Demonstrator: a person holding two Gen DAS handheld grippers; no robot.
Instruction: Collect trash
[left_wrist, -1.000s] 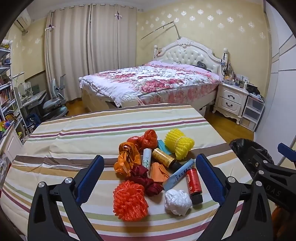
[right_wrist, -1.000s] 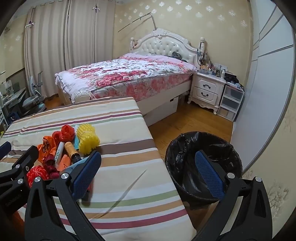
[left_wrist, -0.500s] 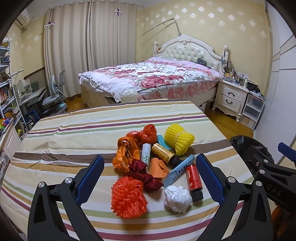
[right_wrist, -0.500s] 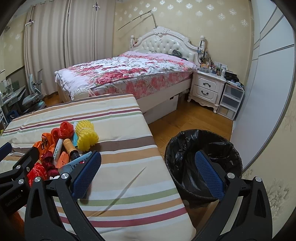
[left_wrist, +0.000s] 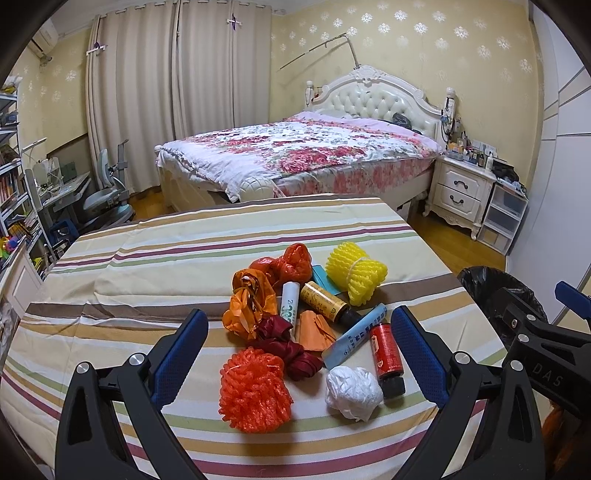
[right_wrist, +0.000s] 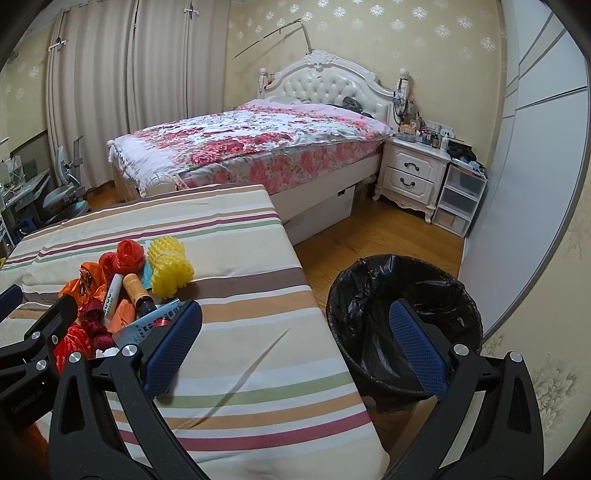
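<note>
You have barely begun: the heap of crumpled plastic bags, foam nets and small bottles (left_wrist: 306, 325) sits untouched on the striped tablecloth (left_wrist: 147, 266). Your left gripper (left_wrist: 300, 363) and right gripper (right_wrist: 293, 356) both gape wide, holding nothing. The black-lined round bin (right_wrist: 404, 317) beside the table looks empty, so everything remains to move.

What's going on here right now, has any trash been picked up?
Nothing is held yet. The left gripper is open, facing the trash pile on the striped table: foam nets, knotted bags, tubes and small bottles. The right gripper is open too, aimed across the table's edge and the bin on the floor beside it. The bin's black liner shows no trash from the pile inside, as far as this view reaches.
</note>
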